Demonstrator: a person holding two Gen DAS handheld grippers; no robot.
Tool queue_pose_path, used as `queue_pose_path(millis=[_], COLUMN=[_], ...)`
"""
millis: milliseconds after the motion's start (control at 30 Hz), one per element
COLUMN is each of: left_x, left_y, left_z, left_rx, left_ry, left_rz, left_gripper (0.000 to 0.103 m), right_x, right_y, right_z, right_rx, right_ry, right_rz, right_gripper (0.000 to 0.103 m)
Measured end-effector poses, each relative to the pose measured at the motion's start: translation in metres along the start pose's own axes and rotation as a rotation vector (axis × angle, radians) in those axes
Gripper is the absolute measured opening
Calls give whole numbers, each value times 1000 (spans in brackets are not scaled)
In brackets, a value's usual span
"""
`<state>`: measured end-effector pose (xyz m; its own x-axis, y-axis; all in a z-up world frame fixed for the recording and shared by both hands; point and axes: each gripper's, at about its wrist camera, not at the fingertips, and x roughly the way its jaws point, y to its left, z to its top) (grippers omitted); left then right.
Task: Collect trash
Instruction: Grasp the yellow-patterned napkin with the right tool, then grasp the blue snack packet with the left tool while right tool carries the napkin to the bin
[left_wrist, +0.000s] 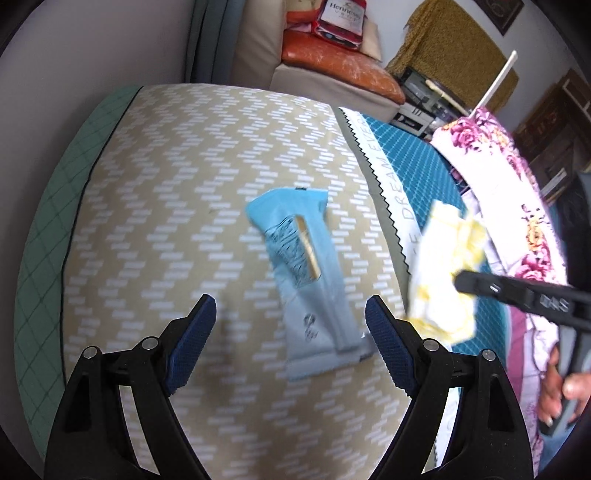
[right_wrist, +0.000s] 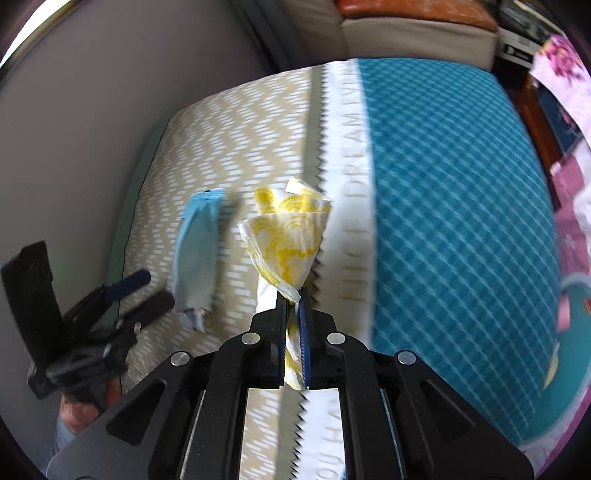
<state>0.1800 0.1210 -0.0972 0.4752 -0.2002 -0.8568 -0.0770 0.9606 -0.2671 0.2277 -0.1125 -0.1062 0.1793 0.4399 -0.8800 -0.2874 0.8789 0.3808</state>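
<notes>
Bed (left_wrist: 155, 177) with beige zigzag cover; teal quilted spread (right_wrist: 461, 192) alongside it, a white lettered strip (right_wrist: 351, 155) with sawtooth edge between the two. Landmark: that strip. Light blue wrapper (left_wrist: 314, 280) lies flat on the beige cover, well to the beige side of the strip. Left tongs (left_wrist: 291, 314) stand wide apart above the wrapper's near end, pads not touching it. Right tongs (right_wrist: 293, 295) are clamped together on a crumpled yellow-and-white napkin (right_wrist: 291, 236), which sits right at the strip's sawtooth edge, beige side. Floral blanket (left_wrist: 517, 206) beyond the teal spread. Sofa with orange cushion (left_wrist: 332, 62) behind the bed.
</notes>
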Motion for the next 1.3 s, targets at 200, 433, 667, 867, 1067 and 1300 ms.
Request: queue_pose_path(millis=[200, 433, 667, 867, 1067, 1300], left_x=[23, 24, -7, -22, -22, -12], left_y=[-25, -34, -74, -130, -184, -244], left_z=[5, -3, -16, -33, -55, -77], left_rx=[52, 65, 137, 237, 305, 397], left_ry=[21, 11, -33, -38, -15, 20], left_rz=[89, 177, 114, 49, 6, -24], left_gripper=[61, 25, 25, 25, 25, 25], right_x=[-32, -63, -96, -125, -142, -165], right_y=[-26, -54, -76, -108, -139, -185], right_z=[-11, -26, -52, -80, -99, -129], right_rx=[49, 79, 130, 205, 264, 332], right_ry=[-48, -95, -139, -197, -253, -317], right_rz=[38, 98, 129, 138, 160, 162], right_gripper=[6, 6, 6, 6, 6, 6])
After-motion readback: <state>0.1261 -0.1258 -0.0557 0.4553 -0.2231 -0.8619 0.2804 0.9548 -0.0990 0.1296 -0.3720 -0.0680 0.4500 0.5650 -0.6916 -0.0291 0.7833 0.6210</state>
